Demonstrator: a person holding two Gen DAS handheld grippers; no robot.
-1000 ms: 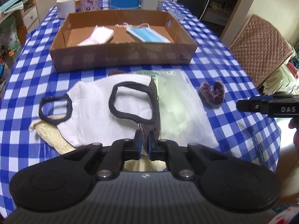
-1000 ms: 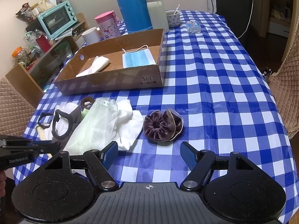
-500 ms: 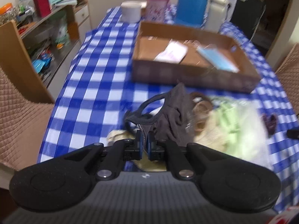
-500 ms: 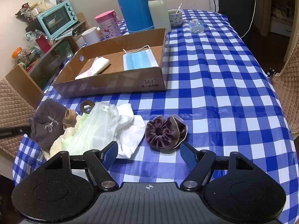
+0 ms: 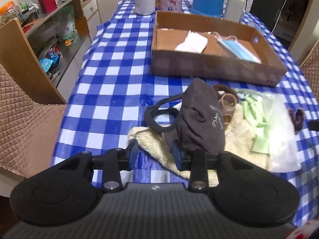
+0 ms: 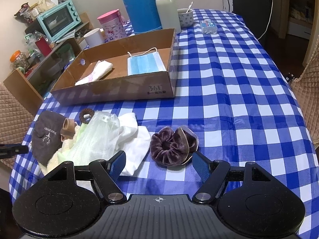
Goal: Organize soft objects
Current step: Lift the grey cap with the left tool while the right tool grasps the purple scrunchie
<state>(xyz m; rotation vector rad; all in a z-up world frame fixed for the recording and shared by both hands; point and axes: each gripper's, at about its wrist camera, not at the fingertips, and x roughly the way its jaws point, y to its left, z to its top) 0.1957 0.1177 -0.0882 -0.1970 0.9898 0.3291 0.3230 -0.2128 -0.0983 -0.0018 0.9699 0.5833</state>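
Note:
A dark grey cloth mask lies folded on a cream towel, at the left end of a heap of soft things. My left gripper is just in front of it. Its jaws are opening, with only towel edge and tablecloth between them; the right finger sits by the mask's hem. In the right wrist view the mask lies at far left beside the left gripper's tip. My right gripper stands open just short of a purple velvet scrunchie. A cardboard box holds a blue surgical mask and a white tissue pack.
The heap also has a plastic bag of green pieces, a white cloth, a small brown sock and a brown hair tie. Behind the box stand a blue jug, flask and cups. Quilted chairs flank the table.
The left gripper swung left with the mask, turning its dark side up over the towel. Its jaws then parted and let the mask go. The right gripper hardly moved.

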